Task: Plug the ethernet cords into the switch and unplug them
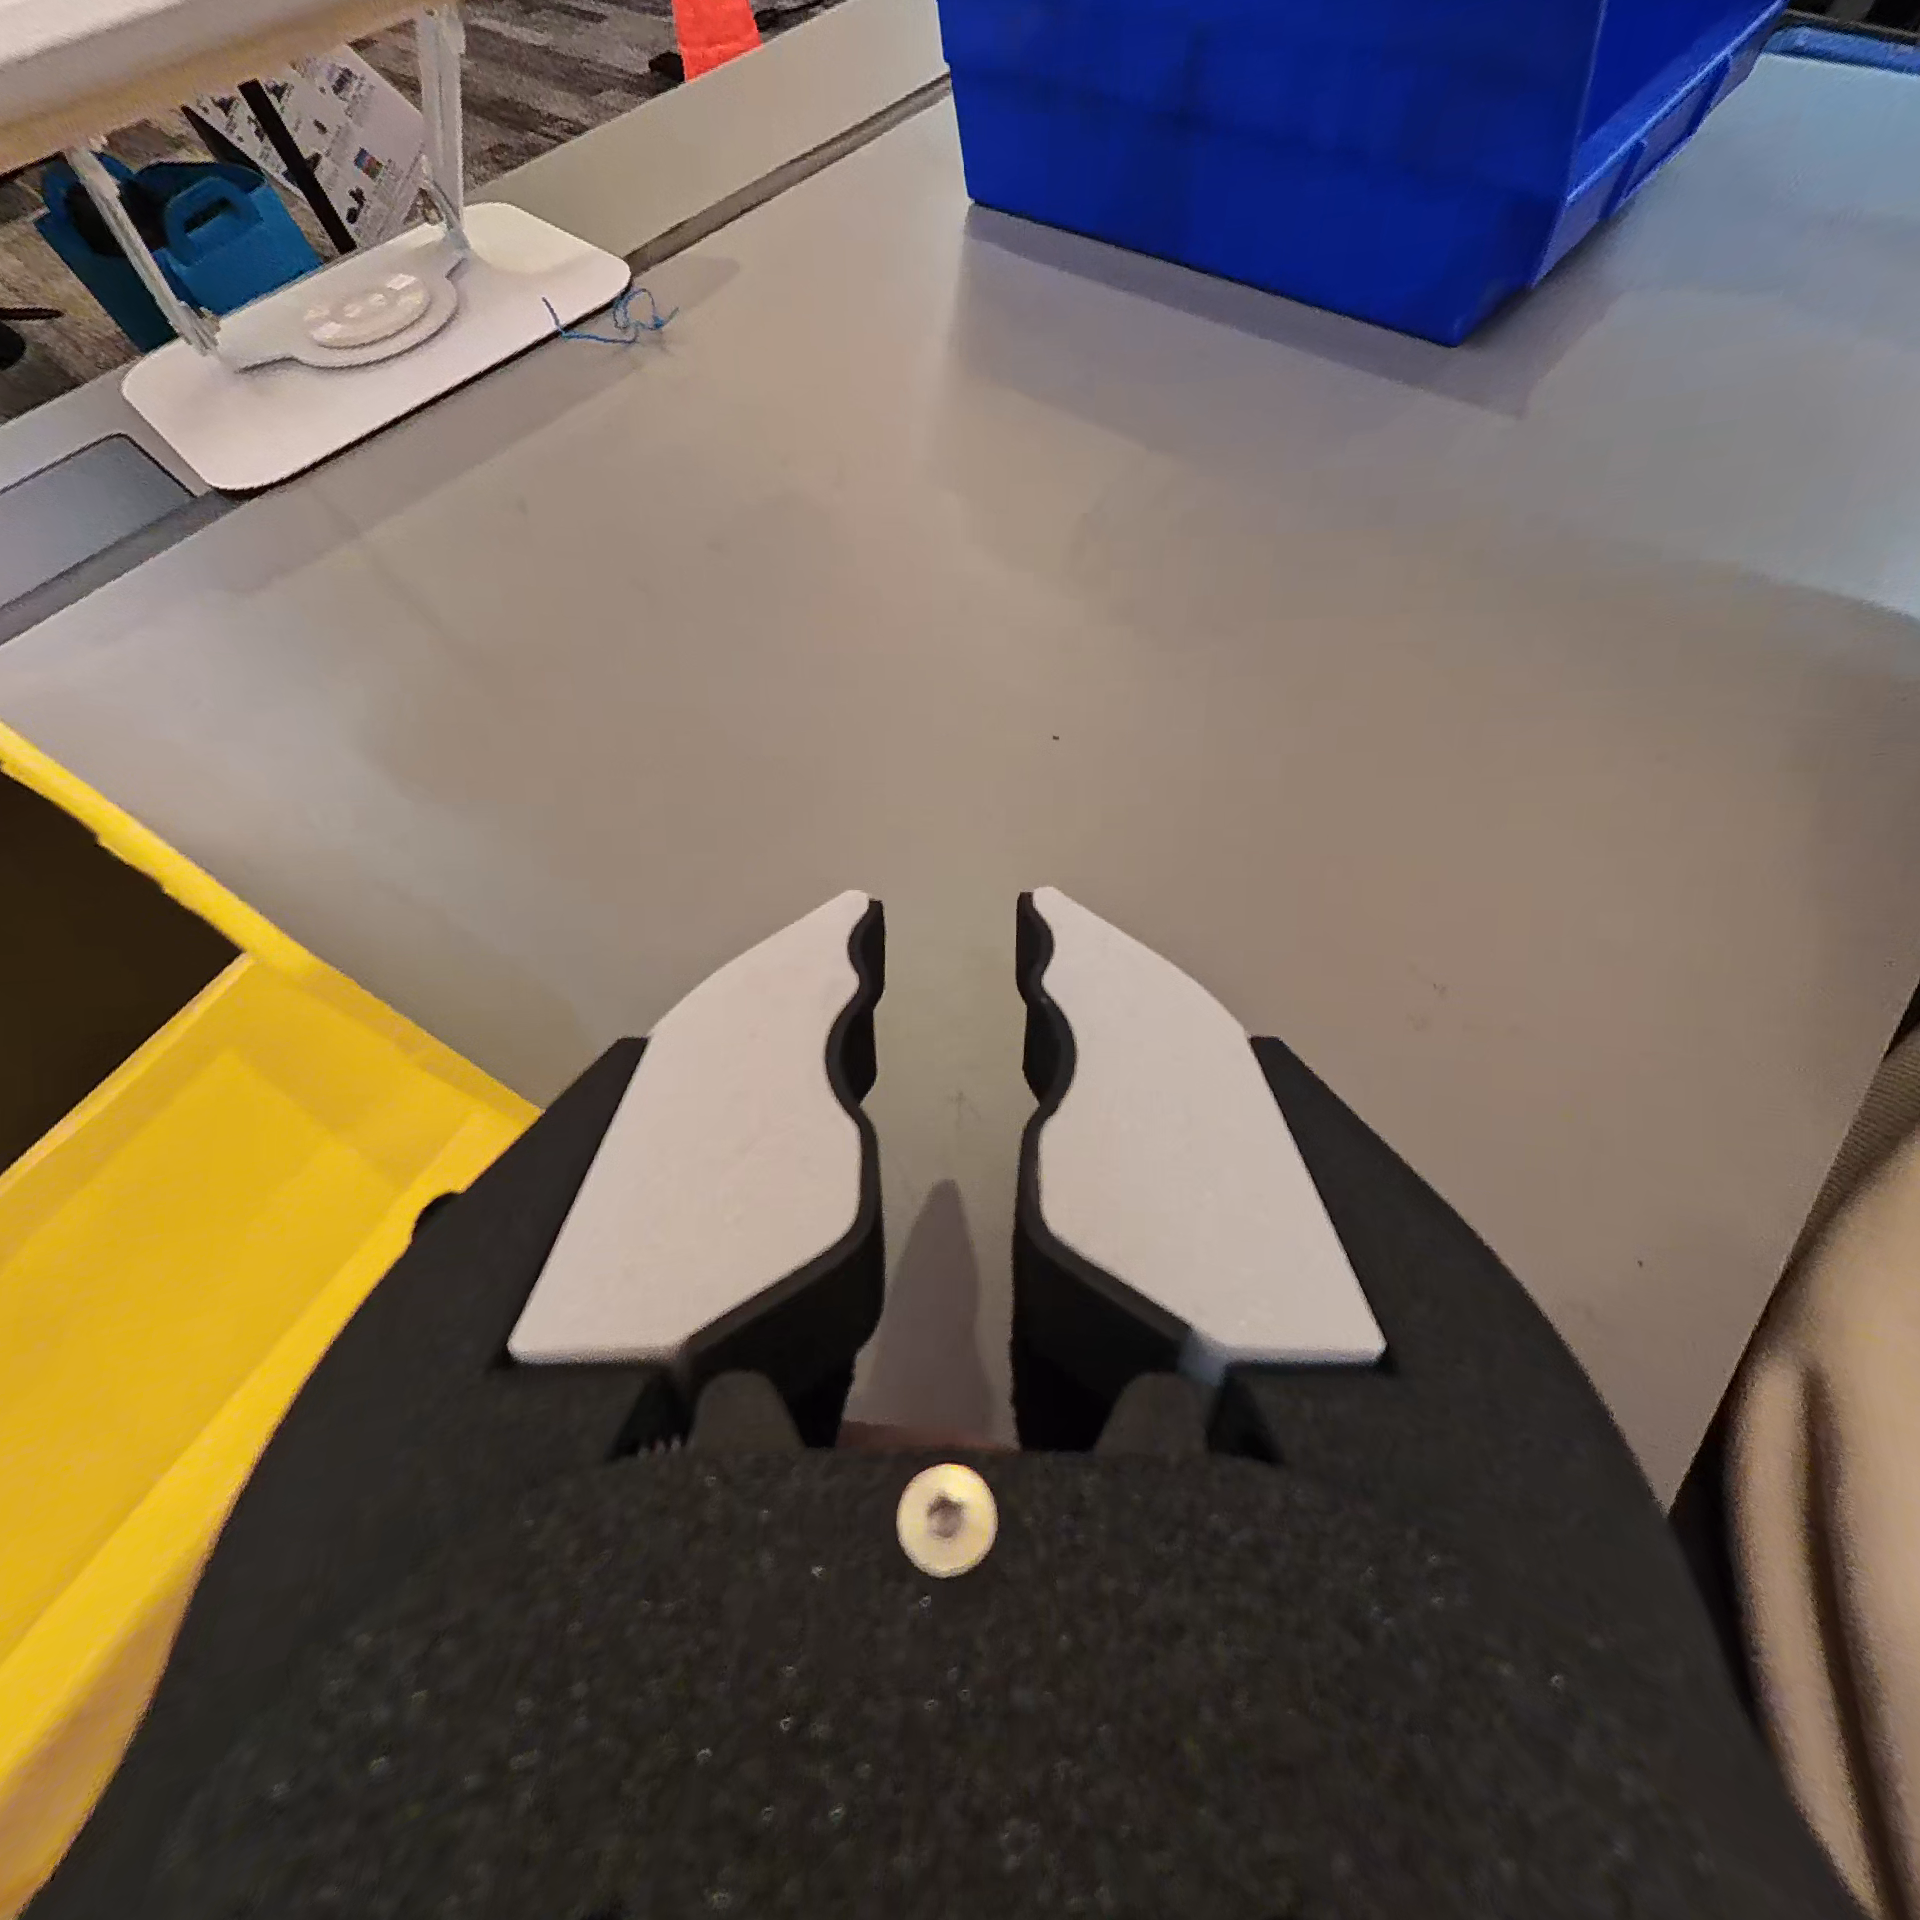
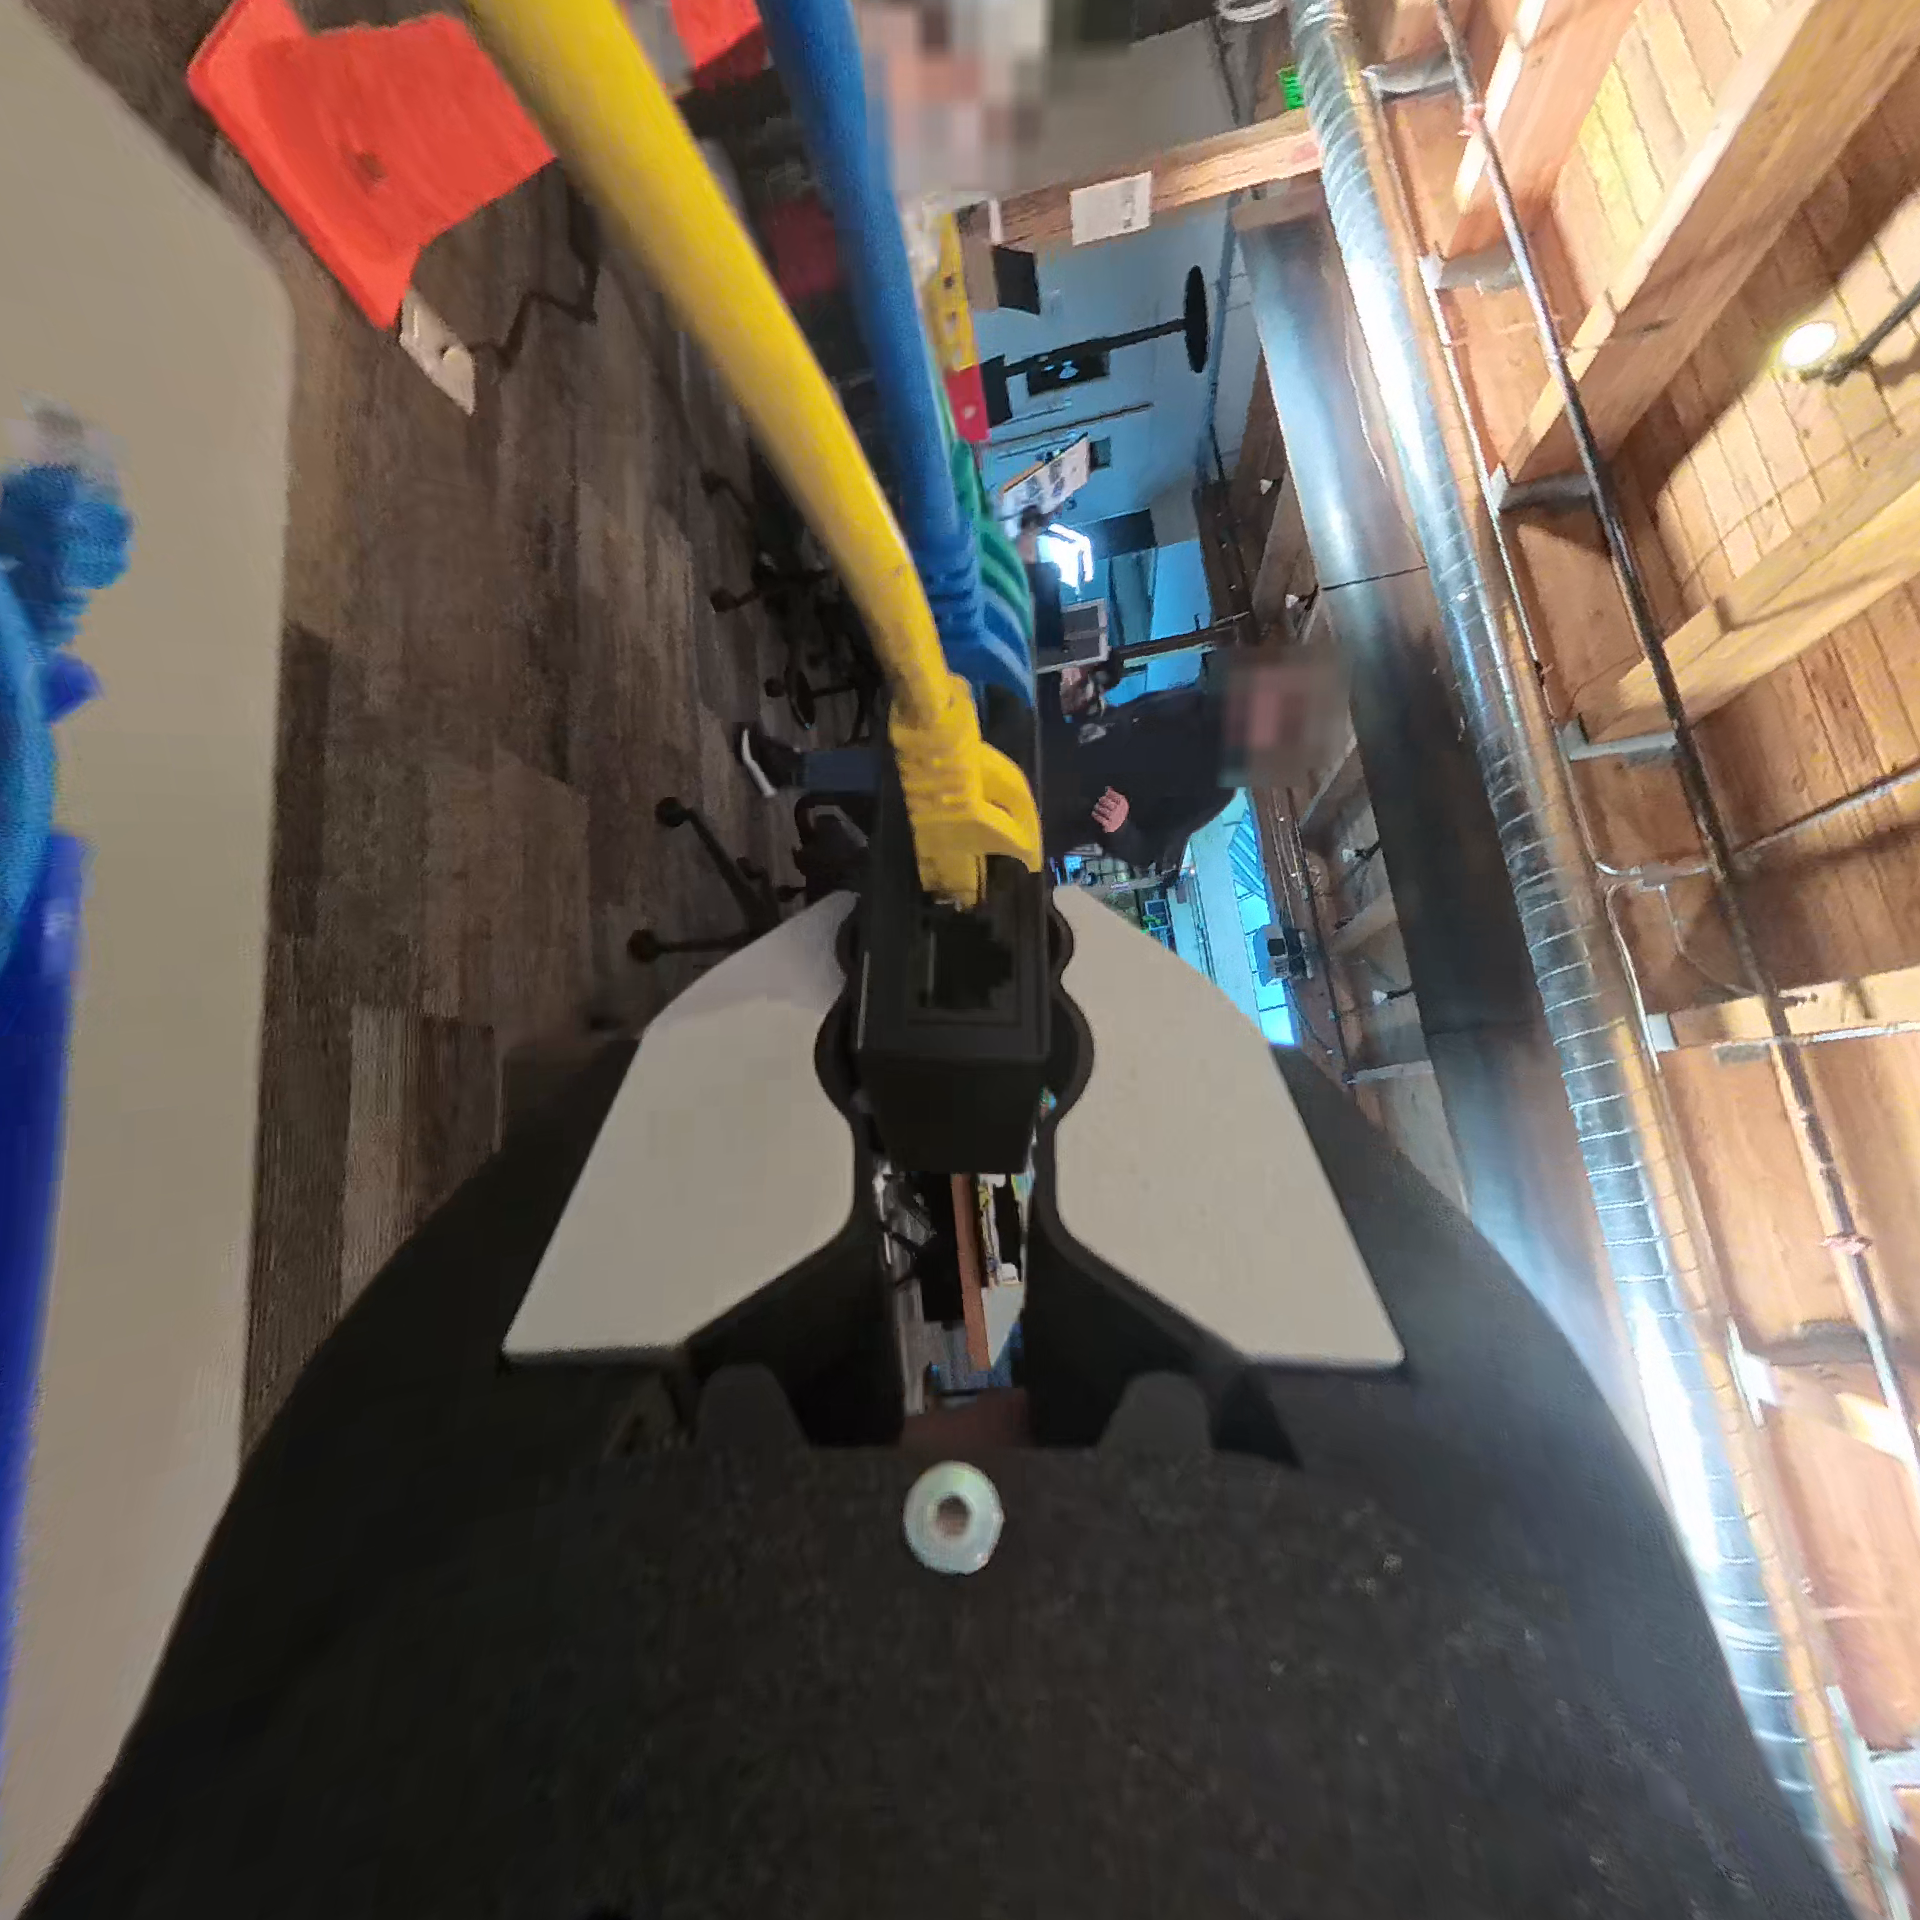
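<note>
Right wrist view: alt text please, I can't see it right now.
The right gripper is shut on a black switch with a yellow cord and a blue cord plugged into it; one empty port faces the camera.

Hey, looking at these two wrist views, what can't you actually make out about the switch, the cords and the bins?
- Switch, right wrist view: held on edge in the right gripper, so its farther ports are hidden behind the yellow cord and blue cord.
- Both cords: far ends cut off by the top edge.
- Blue bin, left wrist view: contents cut off by the top edge.
- Yellow bin: partly hidden by the left gripper.
</note>
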Tool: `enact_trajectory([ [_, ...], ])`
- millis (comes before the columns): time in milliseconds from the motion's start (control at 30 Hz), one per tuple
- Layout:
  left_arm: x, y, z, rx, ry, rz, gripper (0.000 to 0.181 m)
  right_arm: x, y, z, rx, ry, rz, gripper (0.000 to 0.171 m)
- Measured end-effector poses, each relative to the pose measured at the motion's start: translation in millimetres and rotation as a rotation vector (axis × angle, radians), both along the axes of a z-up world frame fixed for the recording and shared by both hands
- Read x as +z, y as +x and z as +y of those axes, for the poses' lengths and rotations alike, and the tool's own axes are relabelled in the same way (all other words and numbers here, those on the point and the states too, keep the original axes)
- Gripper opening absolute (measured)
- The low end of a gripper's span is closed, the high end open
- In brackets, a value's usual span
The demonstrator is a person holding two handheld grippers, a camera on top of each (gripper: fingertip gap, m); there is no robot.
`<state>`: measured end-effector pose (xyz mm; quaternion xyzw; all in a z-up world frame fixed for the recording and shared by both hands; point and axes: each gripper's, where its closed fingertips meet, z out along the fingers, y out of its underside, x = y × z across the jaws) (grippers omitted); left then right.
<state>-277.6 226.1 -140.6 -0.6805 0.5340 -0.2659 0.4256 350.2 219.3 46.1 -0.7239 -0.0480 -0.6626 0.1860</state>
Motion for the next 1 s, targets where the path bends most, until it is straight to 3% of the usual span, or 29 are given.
enact_trajectory([
  [300,3.0,-1.9,0.1,0.009,0.024,0.008,0.024,-63.4,-29.7,44.9,-0.017,-0.357,-0.151,0.029],
  [500,1.0,-1.5,1.0,0.003,0.015,0.009,0.024,-128.6,-52.5,33.4,-0.03,-0.542,-0.028,0.033],
  [667,-3.2,1.1,-1.1,-0.01,0.012,0.022,0.024,-136.0,-50.1,27.1,-0.021,-0.656,0.057,0.036],
  [833,-1.3,1.7,-1.3,-0.008,0.021,0.021,0.024,-105.2,-69.0,37.9,0.062,-0.65,0.058,0.029],
  [1000,-4.3,2.2,-1.6,-0.012,0.014,0.026,0.024,-130.3,-70.2,33.3,0.071,-0.764,0.214,0.03],
])
